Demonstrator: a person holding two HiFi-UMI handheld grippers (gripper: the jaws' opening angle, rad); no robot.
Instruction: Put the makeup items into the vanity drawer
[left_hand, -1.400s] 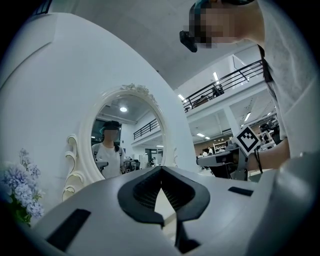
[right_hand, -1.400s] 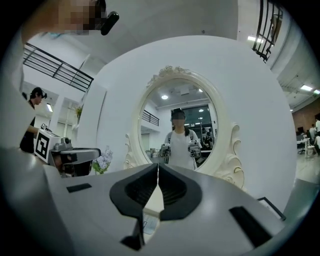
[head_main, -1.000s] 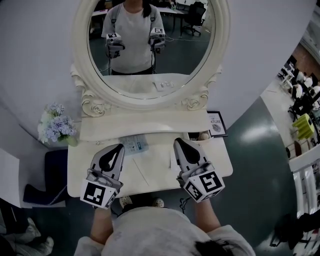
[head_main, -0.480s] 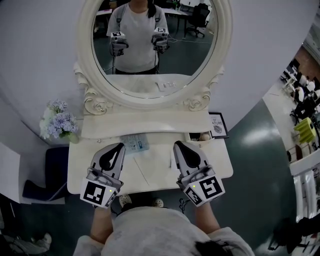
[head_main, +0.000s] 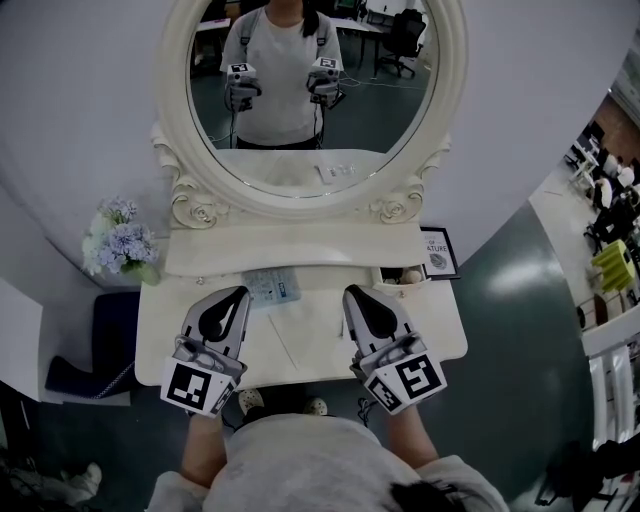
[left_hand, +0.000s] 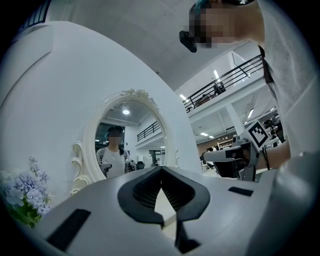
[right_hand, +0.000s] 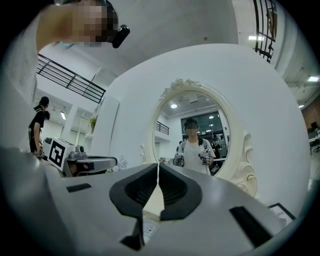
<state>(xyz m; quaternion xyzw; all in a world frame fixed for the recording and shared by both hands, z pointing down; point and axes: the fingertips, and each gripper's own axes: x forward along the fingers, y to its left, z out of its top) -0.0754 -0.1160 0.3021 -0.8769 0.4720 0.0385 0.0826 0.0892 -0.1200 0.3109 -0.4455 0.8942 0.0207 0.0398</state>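
Observation:
A white vanity table (head_main: 440, 335) with an oval mirror (head_main: 310, 90) stands in front of me. A flat blue-and-white packet (head_main: 272, 287) lies at the back of the top, between the two grippers' tips. A small open drawer (head_main: 403, 275) at the back right holds a few small items that are too small to name. My left gripper (head_main: 238, 294) (left_hand: 161, 169) hovers over the left half of the top, shut and empty. Over the right half, just left of the drawer, my right gripper (head_main: 350, 291) (right_hand: 158, 165) is shut on nothing.
A pale flat sheet (head_main: 300, 335) lies on the top between the grippers. A framed picture (head_main: 437, 252) leans at the back right. Pale blue flowers (head_main: 118, 242) stand at the left end. A dark stool (head_main: 108, 335) sits on the floor to the left.
The head view has shifted slightly. Both grippers have stayed over the table top with their jaws shut.

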